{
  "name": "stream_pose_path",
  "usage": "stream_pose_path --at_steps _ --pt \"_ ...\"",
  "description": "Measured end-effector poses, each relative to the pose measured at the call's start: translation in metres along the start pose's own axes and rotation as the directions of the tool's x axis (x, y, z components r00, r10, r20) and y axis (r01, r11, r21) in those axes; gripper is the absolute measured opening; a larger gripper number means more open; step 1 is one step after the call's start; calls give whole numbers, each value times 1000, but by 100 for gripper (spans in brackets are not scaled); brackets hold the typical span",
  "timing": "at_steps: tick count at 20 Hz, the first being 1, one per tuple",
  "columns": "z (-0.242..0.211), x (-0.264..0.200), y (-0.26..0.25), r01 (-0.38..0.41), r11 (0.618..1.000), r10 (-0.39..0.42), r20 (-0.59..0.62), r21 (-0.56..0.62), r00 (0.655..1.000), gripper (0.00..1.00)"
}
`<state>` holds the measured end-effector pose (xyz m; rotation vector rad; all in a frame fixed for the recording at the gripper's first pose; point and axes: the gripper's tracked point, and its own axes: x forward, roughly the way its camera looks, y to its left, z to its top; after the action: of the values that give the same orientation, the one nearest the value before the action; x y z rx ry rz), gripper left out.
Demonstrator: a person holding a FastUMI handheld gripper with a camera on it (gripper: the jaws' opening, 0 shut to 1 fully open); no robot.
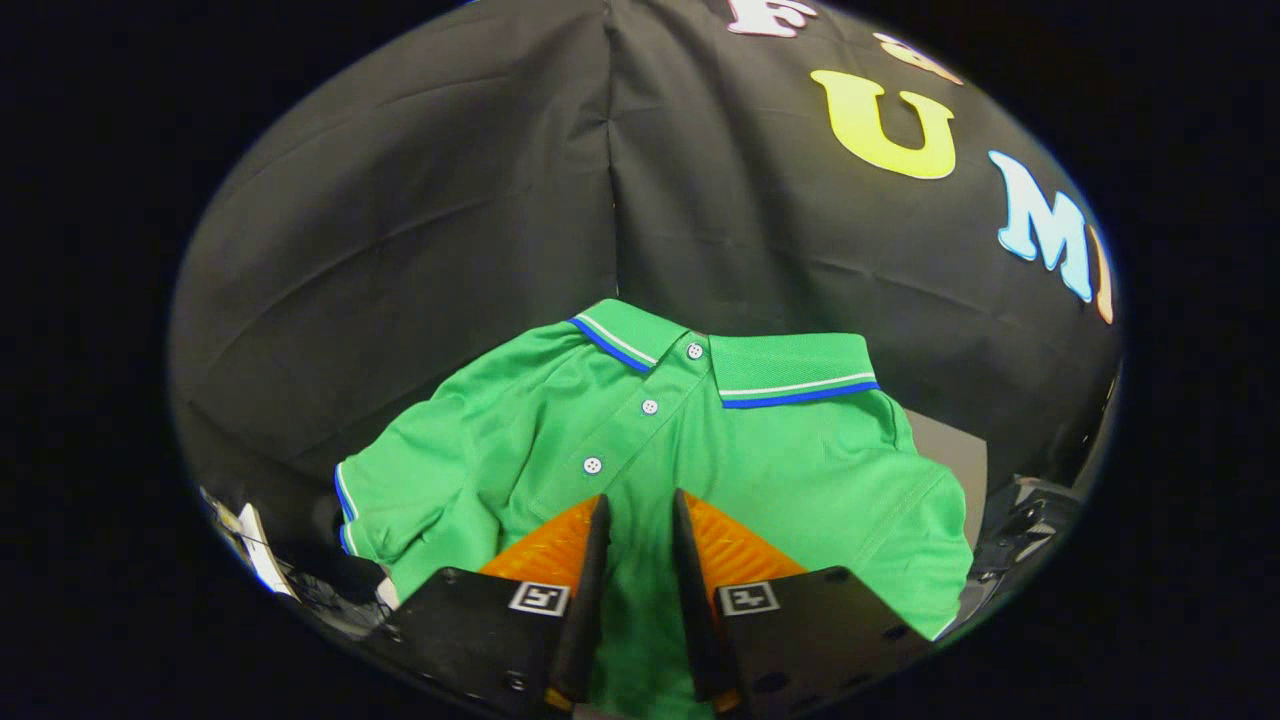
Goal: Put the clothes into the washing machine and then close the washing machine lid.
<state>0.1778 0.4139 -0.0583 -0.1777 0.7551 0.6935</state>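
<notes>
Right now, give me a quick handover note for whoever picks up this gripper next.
Gripper: jaws a narrow gap apart, over the green polo shirt, green cloth showing between them; whether they pinch it, I cannot tell.
Shirt: spread flat, collar toward the booth wall, buttons done up, just ahead of and beneath the fingers.
Done: nothing yet; the shirt is not loaded.
Left: grasp the shirt, put it in the washing machine, close the lid.

The shirt (760,470) hides nearly all of the surface it lies on; a grey patch (950,455) shows just past its right shoulder. The shirt's hem is cut off behind the fingers (577,570), whose bases cover its lower front. Between the fingers runs a narrow strip of green cloth; whether the pads press it cannot be told. Small pale and dark clutter (300,585) below the shirt's left sleeve is too warped to identify, as is the dark gear (1025,525) beside its right sleeve
</notes>
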Motion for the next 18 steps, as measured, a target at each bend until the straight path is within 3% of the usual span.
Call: stream_pose_path --at_steps 1,3,4,6,15,18 --pt "1 1 -2 -3 1000 3 -1 -1 1000 35" --pt "5 3 -1 -23 999 23 1 -26 1000 34" --pt "2 4 -2 -15 999 15 8 34 1000 23" --pt "3 3 -3 -27 999 26 27 23 999 2" --pt "40 -49 -3 -77 996 61 261 50 963 1" --pt "58 -71 -9 -96 993 64 360 72 931 1"
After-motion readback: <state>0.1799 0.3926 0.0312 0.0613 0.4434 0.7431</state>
